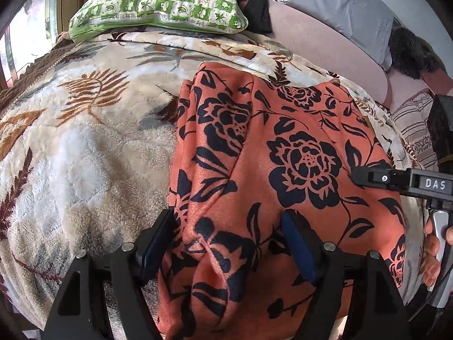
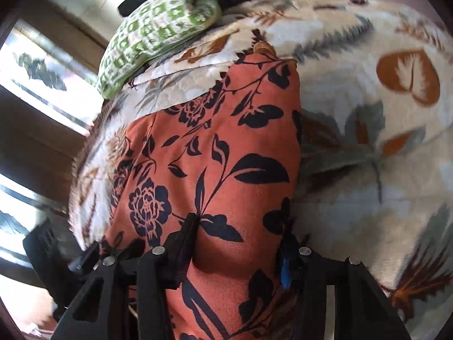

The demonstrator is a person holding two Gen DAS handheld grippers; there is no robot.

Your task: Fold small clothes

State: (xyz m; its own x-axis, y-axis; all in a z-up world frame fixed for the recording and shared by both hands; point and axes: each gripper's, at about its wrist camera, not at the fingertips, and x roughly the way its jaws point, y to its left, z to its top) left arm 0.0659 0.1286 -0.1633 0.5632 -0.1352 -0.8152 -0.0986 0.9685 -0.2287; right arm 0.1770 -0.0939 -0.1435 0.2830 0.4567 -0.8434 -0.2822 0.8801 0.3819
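Orange floral garment [image 1: 283,155]: soft, light, floppy; best pinched at its edges. Left tongs [image 1: 229,243] gape astride a ridge; right tongs [image 2: 237,252] straddle cloth, grip unclear.

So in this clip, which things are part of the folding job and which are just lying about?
Job: orange floral garment, left gripper, right gripper.
Lying about: leaf-print blanket, green checked pillow, grey pillow, black cloth.
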